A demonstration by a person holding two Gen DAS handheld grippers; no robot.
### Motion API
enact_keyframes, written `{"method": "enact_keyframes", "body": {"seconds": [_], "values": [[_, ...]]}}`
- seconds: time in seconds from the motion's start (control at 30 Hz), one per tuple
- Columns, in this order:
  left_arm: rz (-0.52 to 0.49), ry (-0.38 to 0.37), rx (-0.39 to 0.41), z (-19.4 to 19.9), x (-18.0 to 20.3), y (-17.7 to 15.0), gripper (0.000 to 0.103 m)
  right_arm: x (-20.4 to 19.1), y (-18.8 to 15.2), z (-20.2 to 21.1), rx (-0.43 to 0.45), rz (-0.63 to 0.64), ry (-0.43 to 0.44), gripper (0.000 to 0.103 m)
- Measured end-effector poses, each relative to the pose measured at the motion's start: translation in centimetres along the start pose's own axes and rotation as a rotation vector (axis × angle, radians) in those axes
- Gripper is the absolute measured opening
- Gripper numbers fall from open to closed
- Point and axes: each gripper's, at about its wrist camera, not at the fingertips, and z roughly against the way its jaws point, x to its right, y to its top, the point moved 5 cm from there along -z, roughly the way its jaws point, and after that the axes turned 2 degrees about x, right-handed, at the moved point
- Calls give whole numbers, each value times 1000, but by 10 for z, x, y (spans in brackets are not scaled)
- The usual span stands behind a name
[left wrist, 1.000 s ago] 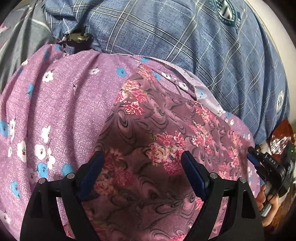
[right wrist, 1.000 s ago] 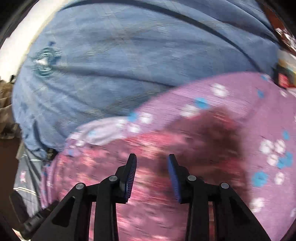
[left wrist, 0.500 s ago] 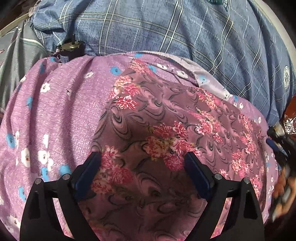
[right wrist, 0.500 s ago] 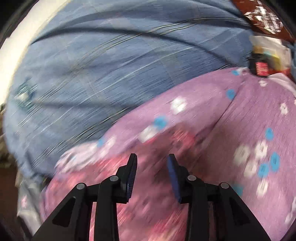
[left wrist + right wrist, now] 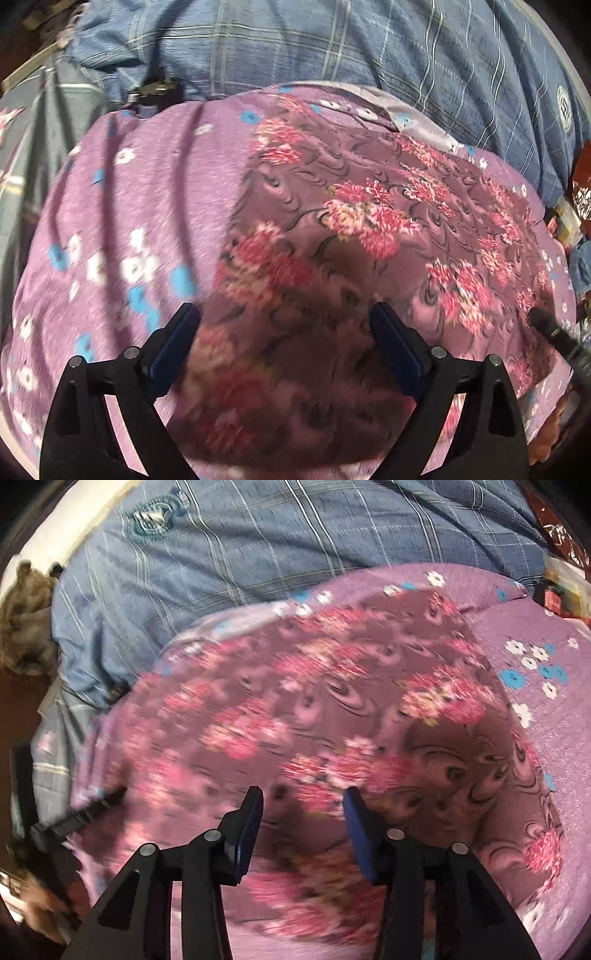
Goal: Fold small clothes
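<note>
Both tongs have let go: the left tongs [image 5: 284, 343] stand wide, the right tongs [image 5: 303, 823] are opening, empty, above the rose-print garment [image 5: 369, 229] lying flat on the lilac floral cloth [image 5: 140, 206], ready for folding.

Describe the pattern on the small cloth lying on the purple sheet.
Mauve cloth with pink flower clusters and dark swirls; clearest in the left wrist view.

Mauve swirl-print cloth with pink flowers [image 5: 369, 229], spread flat, atop lilac garment with white and blue flowers [image 5: 147, 206]
</note>
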Motion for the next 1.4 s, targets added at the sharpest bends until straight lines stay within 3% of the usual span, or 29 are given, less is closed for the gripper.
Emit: {"method": "enact_keyframes", "body": {"seconds": [0.07,0.17,0.3,0.37,0.67,0.93,1.07,1.17,1.3,1.4], "values": [[19,5,43,14,-3,-7,95,-15,4,9,57,15,58,48],[3,19,69,22,3,-19,95,-37,-1,1,50,54,119,48],[-24,66,-7,-7,6,-34,103,-48,-30,-45,-126,135,44,47],[-26,54,18,-8,6,-30,103,-54,-28,-42,-100,185,36,47],[-41,53,59,-9,7,-29,103,-39,-19,-38,-129,82,131,44],[-71,30,70,-8,6,-32,103,-47,-28,-38,-96,164,94,47],[-62,66,47,-3,6,-28,103,-48,-27,-34,-85,161,86,46],[-93,164,153,17,9,-20,103,-46,-22,-23,-49,150,85,45],[-117,181,270,44,18,-10,103,-35,-6,4,84,145,54,45],[-117,164,281,47,26,-7,103,-17,3,16,135,103,25,45]]}}
